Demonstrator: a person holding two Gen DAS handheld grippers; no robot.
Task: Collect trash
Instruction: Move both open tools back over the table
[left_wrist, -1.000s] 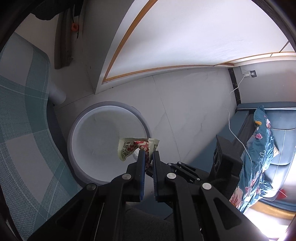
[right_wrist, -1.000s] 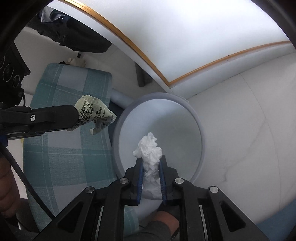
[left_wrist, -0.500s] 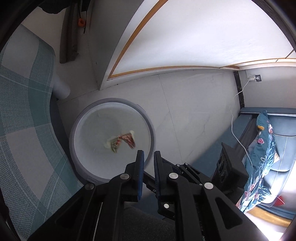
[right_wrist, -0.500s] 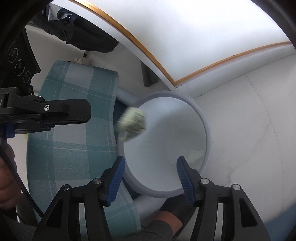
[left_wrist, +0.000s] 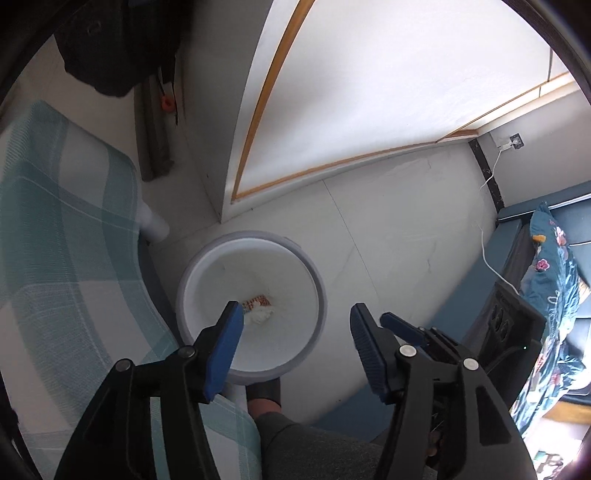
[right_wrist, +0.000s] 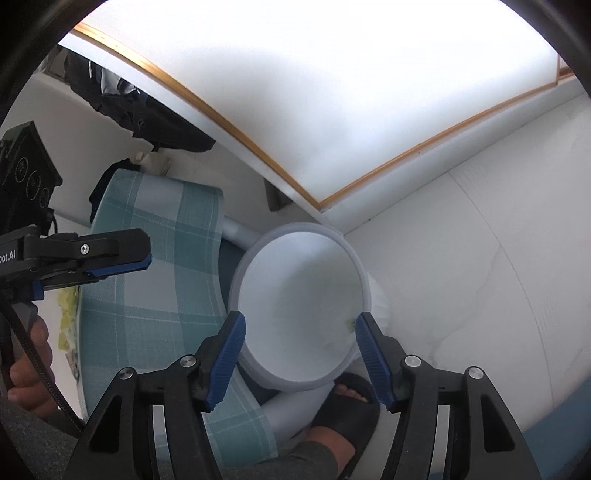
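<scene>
Both grippers are hanging over the white bin (left_wrist: 317, 291), and both are standing wide with nothing between their blue pads. The left gripper (left_wrist: 297, 319) is looking straight down into it: at the bottom the printed wrapper (left_wrist: 258, 301) is lying against the crumpled white tissue (left_wrist: 261, 315), the wrapper just toward 12 o'clock of the tissue, both peeking out beside the gripper's left finger. The right gripper (right_wrist: 299, 326) is framing the bin's opening from its own side; a small yellowish speck is showing at 3 o'clock inside the wall, too small to name. The checked teal tablecloth (right_wrist: 159, 266) is lying at 9 o'clock of the bin, its edge just beside the rim. A sandalled foot (right_wrist: 343, 402) is sitting at 6 o'clock, right under the bin's edge. Dark clothing (left_wrist: 110, 48) is hanging up at 11 o'clock.
</scene>
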